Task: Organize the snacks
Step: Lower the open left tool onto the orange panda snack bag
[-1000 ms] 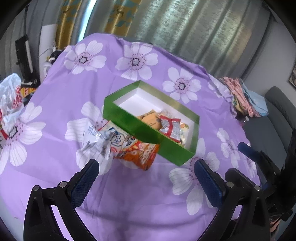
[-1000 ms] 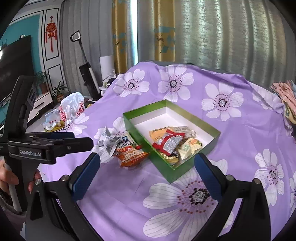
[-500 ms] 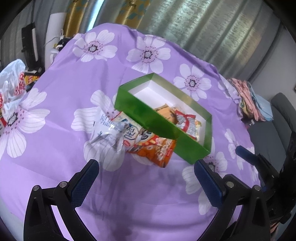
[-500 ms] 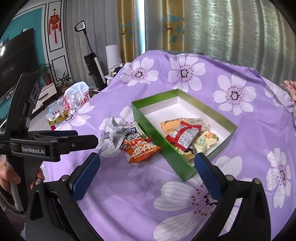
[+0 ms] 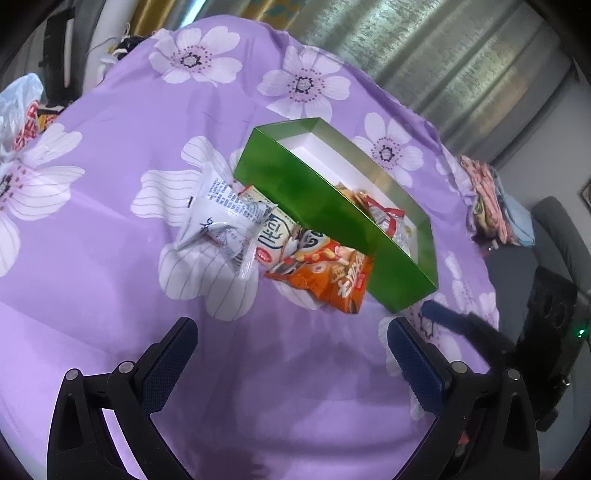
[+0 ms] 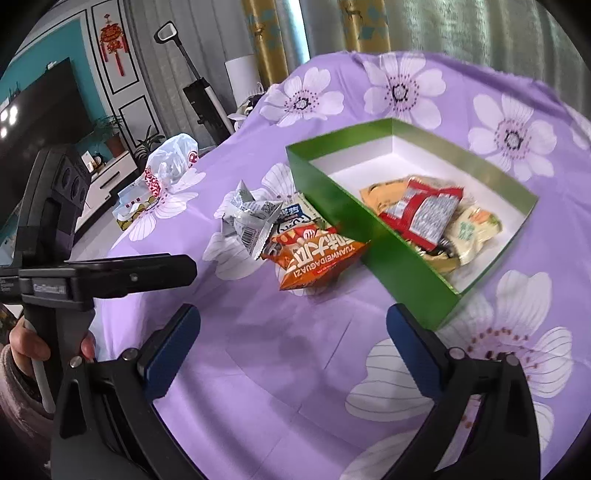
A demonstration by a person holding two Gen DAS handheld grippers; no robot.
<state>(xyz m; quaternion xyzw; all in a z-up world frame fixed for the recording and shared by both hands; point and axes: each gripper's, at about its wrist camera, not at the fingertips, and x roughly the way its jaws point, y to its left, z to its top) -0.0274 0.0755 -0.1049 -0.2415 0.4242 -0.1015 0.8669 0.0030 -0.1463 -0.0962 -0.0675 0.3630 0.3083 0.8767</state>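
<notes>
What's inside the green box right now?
The green box holds several snack packets at one end: a red-and-silver one on top, an orange one and a pale one beside it. Whatever lies beneath them is covered.

A home living room: television (image 6: 37,107), curtains (image 6: 369,26), grey sofa (image 5: 554,236).

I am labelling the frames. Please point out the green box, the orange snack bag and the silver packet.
green box (image 6: 334,199), right wrist view, near wall
orange snack bag (image 6: 314,260), right wrist view, printed front
silver packet (image 5: 221,221), left wrist view, middle
</notes>
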